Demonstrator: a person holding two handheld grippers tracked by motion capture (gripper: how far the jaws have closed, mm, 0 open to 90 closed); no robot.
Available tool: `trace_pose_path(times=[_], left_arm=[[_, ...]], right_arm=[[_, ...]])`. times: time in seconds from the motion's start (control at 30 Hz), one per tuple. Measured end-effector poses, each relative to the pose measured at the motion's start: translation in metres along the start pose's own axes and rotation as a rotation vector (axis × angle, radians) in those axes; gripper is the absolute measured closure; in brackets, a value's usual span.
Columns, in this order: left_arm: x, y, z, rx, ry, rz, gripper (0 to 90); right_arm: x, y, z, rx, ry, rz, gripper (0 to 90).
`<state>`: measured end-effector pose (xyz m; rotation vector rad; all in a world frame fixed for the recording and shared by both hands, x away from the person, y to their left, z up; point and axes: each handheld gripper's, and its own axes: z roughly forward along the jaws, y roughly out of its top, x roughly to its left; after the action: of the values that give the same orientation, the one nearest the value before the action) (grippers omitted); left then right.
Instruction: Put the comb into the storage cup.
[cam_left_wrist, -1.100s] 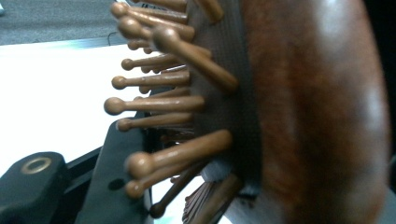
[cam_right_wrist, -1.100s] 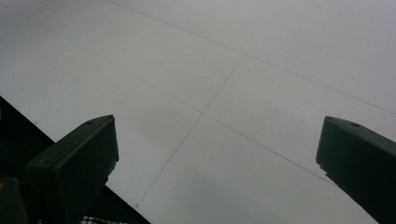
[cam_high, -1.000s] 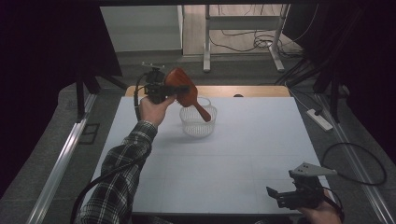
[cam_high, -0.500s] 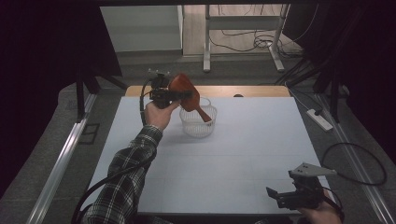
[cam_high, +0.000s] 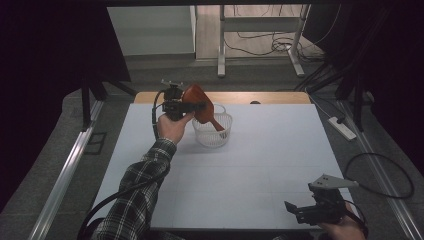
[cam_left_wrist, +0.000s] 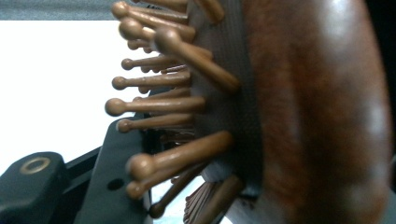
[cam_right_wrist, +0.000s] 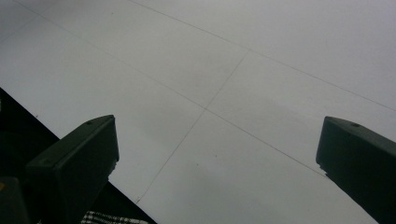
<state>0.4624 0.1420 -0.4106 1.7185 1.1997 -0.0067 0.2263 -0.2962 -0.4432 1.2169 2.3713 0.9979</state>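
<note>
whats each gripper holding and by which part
The left gripper clamps the wooden hairbrush by its bristled head, handle dipping into the basket. The right gripper holds nothing.

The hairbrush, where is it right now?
In the high view, the hairbrush is clamped in the left gripper at the table's far left, its handle dipping into the white basket.

Plaid sleeve (cam_high: 142, 192), black cable (cam_high: 107, 207)

Counting 1 wooden hairbrush (cam_high: 199, 102), 1 white mesh basket (cam_high: 214, 134), 2 grippers: left gripper (cam_high: 176, 102), right gripper (cam_high: 320, 210). 1 bench (cam_high: 260, 165) carrying the basket, 1 power strip (cam_high: 342, 128) lying off its right edge.
</note>
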Motion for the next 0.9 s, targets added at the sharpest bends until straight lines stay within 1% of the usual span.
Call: trace_pose_path(times=[0.23, 0.37, 0.6, 0.73, 0.87, 0.9], left_arm=[[0.001, -0.004, 0.005, 0.010, 0.007, -0.001, 55.3], [0.003, -0.008, 0.008, 0.014, 0.012, -0.008, 55.2], [0.007, -0.012, 0.009, 0.008, 0.010, -0.027, 54.9], [0.011, -0.016, 0.011, 0.014, 0.020, -0.030, 54.6], [0.015, -0.020, 0.011, 0.000, 0.008, -0.054, 54.3], [0.015, -0.020, 0.011, 0.000, 0.008, -0.054, 54.1]], right_arm=[[0.000, 0.000, 0.001, 0.006, 0.003, -0.002, 0.0], [0.000, 0.000, 0.001, 0.007, 0.003, -0.001, 0.0], [0.000, 0.000, 0.001, 0.012, 0.004, -0.001, 0.0], [-0.001, 0.001, 0.002, 0.018, 0.006, 0.002, 0.0], [-0.001, 0.001, 0.002, 0.018, 0.008, 0.003, 0.0], [-0.001, 0.001, 0.002, 0.018, 0.008, 0.003, 0.0]])
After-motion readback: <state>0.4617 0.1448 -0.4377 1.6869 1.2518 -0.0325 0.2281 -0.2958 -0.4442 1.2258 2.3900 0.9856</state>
